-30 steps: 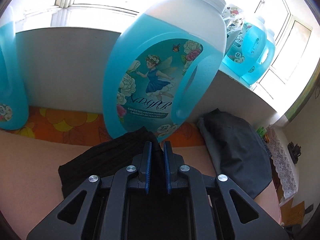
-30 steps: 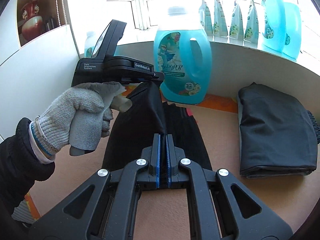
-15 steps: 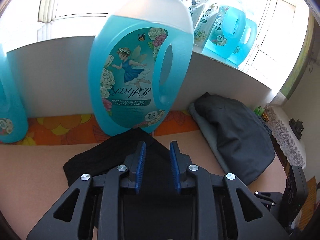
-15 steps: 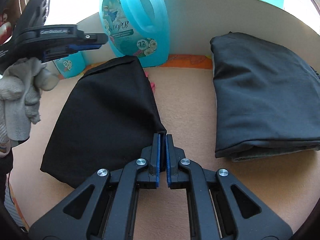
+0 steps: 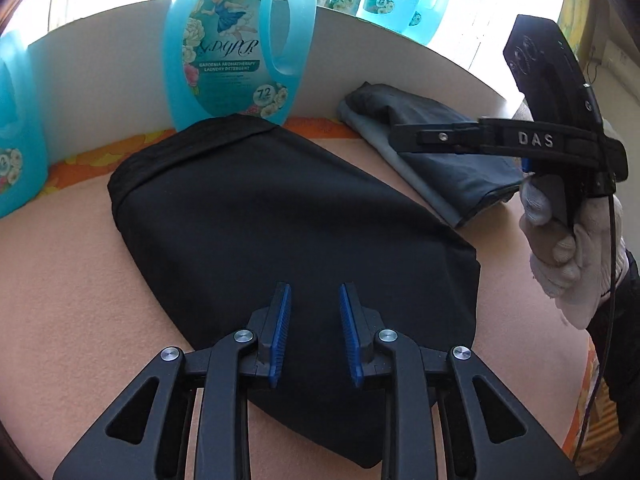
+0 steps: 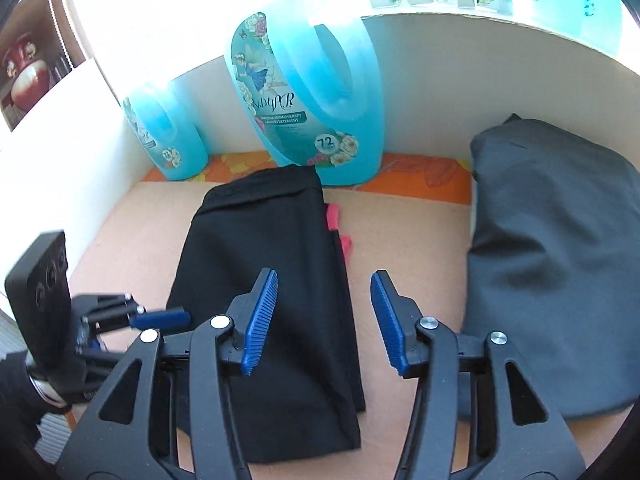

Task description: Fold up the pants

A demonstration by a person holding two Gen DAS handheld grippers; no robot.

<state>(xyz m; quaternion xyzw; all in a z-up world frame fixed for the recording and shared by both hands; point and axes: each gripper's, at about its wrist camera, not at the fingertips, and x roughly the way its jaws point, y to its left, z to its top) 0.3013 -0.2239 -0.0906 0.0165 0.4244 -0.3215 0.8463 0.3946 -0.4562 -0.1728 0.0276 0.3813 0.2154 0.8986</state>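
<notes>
On the peach worktop (image 6: 408,232) your folded black pants (image 6: 272,280) lay released, left gripper (image 5: 314,330) slightly parted and empty, right gripper (image 6: 324,320) opening on nothing; a trailing jaw could have snagged and undone the fold.

The folded pants (image 5: 280,216) are plain black, with a strip of pink (image 6: 335,216) showing along their right edge in the right wrist view. To their right, the other folded garment (image 6: 560,248) is dark charcoal grey over a paler grey layer. The padded table surface (image 5: 72,272) is peach, edged at the far side by an orange cloth with yellow flowers (image 5: 80,158). The big translucent detergent jug (image 5: 236,36) is turquoise blue, its label teal with white and pink flowers and a blue-dressed fairy. Both grippers are black with ribbed blue pads (image 6: 260,316).
</notes>
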